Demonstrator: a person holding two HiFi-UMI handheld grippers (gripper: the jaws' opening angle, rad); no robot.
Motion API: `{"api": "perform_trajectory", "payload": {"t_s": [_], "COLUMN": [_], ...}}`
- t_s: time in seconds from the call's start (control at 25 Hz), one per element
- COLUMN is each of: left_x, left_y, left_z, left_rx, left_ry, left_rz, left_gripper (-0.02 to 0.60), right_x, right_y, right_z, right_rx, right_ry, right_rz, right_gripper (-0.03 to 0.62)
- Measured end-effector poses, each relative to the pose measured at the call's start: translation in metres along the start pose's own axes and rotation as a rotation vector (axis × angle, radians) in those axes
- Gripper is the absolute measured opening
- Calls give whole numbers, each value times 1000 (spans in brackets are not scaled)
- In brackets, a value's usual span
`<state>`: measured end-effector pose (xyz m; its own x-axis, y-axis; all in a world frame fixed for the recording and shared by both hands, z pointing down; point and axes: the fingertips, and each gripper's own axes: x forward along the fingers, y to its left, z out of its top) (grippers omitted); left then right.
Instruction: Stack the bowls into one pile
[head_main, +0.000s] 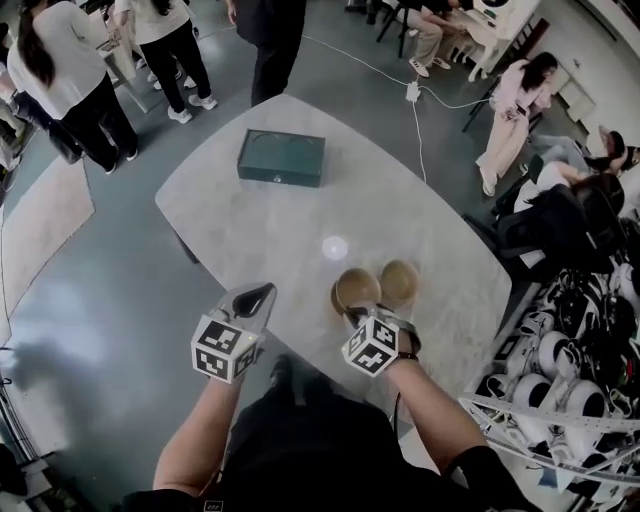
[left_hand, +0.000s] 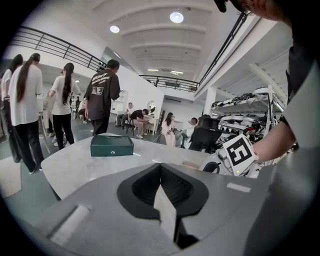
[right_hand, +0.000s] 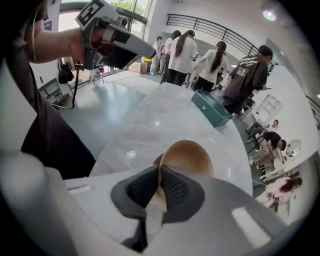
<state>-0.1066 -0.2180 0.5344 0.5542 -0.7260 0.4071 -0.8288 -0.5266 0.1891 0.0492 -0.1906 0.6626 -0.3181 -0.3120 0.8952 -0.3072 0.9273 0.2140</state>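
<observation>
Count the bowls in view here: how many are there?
2. One brown bowl is near the table's front edge, its rim pinched by the right hand-held gripper. The second brown bowl stands just beside it, to the right. Others nested inside could be hidden.

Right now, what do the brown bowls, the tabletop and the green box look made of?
Round golden-brown bowls: probably wood or bamboo, smooth satin sheen. Pale grey rounded tabletop: stone or stone-look laminate, faint veining, glossy lamp glints. Dark green rectangular box: matte, perhaps leatherette or card; can't tell.
</observation>
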Motion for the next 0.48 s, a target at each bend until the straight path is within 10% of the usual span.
{"api": "perform_trajectory", "payload": {"t_s": [0.48], "left_x": [5], "left_y": [8], "left_z": [-8], "left_rx": [-36], "left_ry": [12], "left_rz": [11], "left_gripper": [11], "right_x": [29], "right_y": [2], "right_z": [-3], "right_rx": [6], "right_ry": [51], "right_rz": [68], "right_gripper": [18]}}
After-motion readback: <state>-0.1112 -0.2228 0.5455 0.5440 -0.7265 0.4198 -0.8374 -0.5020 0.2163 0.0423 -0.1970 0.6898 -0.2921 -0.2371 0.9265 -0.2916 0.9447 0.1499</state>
